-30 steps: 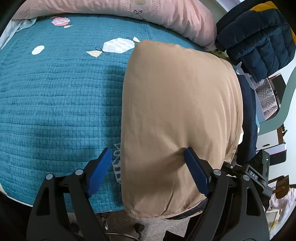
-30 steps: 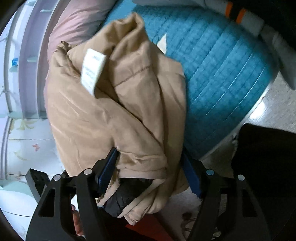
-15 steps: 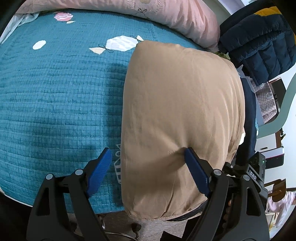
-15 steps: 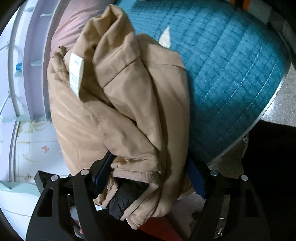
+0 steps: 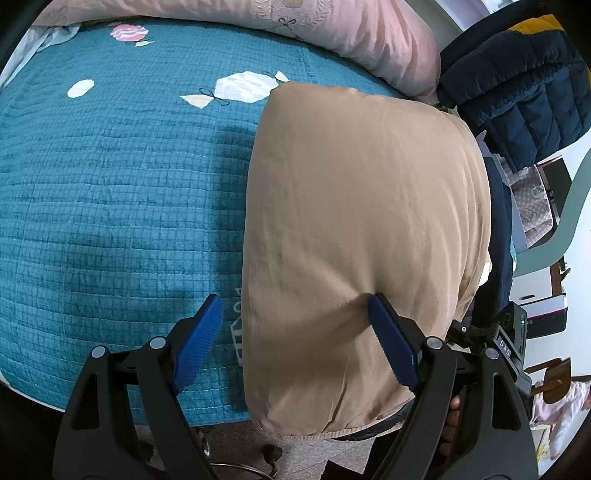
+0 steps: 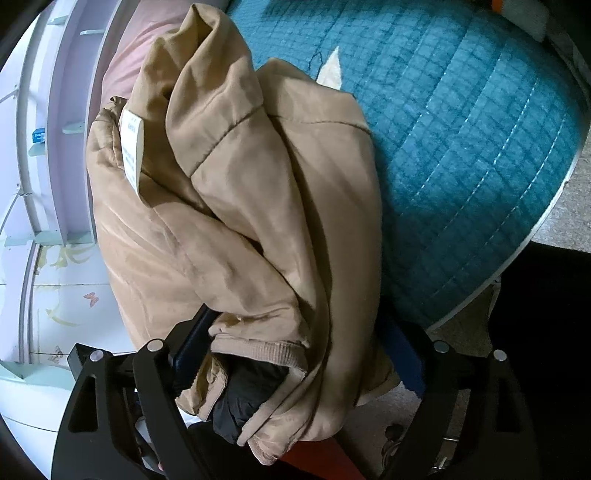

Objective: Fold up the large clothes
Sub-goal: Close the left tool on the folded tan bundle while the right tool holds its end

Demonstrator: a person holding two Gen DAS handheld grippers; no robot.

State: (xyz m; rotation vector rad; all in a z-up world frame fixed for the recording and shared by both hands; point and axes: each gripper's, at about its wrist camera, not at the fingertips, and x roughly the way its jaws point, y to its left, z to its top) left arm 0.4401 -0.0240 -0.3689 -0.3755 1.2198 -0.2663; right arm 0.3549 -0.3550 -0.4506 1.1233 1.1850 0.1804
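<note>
A folded tan jacket (image 5: 362, 229) hangs in the air over the right part of the teal quilted bed (image 5: 118, 177). My left gripper (image 5: 295, 339) is open; its right blue finger (image 5: 391, 347) presses against the jacket's smooth face, its left finger (image 5: 199, 343) is free over the quilt. In the right wrist view the jacket's bunched edge (image 6: 258, 206) with a white care label (image 6: 131, 147) and dark lining (image 6: 247, 398) fills my right gripper (image 6: 295, 365), whose fingers are wide apart with the thick bundle between them.
A pink duvet (image 5: 332, 26) lies along the bed's far edge. A navy puffer jacket (image 5: 517, 81) is piled at the right. A pale green chair (image 5: 565, 221) and floor clutter stand beyond the bed's right side. White shelving (image 6: 48, 129) shows left in the right wrist view.
The jacket has been lifted slightly and shifted toward the bed. In the right wrist view the bundle has drawn closer and turned more upright. The left jaws stay the same.
</note>
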